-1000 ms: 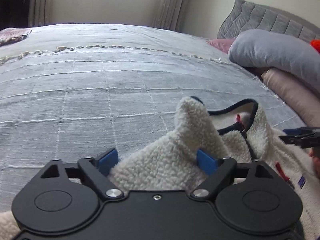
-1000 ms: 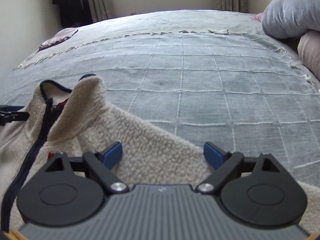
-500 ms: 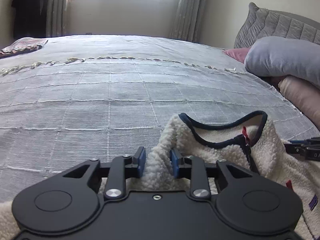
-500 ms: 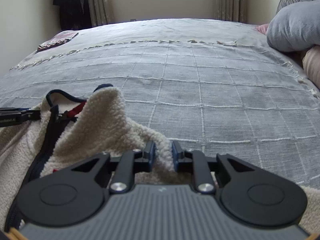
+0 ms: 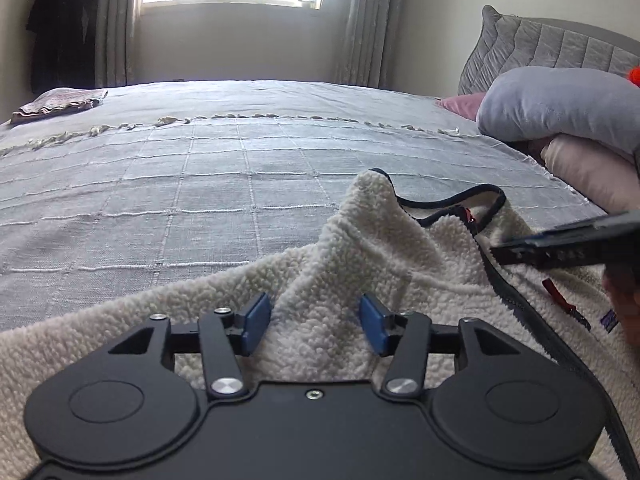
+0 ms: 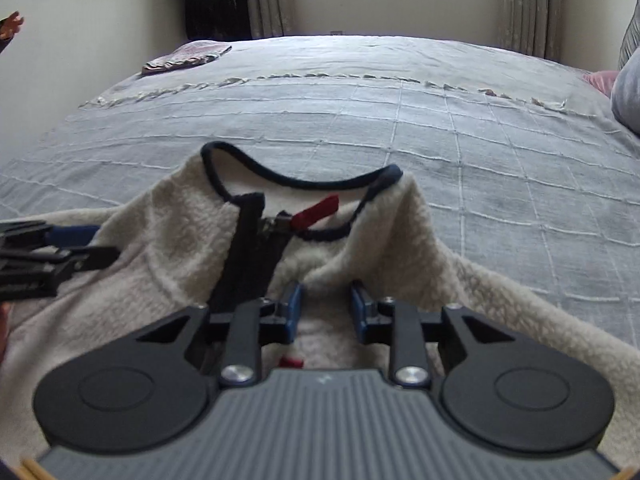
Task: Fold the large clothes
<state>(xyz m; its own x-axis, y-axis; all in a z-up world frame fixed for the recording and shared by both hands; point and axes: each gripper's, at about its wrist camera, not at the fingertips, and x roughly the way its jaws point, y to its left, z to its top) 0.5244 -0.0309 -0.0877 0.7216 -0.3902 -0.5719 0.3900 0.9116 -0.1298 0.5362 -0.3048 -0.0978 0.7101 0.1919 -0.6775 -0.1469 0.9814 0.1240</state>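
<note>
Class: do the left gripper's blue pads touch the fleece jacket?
Cannot tell. Left wrist view: left gripper open astride a fleece jacket ridge; contact unclear.

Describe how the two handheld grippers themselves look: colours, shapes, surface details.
The left gripper has a smooth black body with two round lobes, silver screws, black linkage bars and blue finger pads. The right gripper is similar, but its centre plate is grey and ribbed. No cables or sleeves show.

Bare bedspread (image 5: 200,200) lies open ahead; stacked pillows (image 5: 560,112) crowd the right, folded cloth (image 5: 60,104) far-left.
</note>
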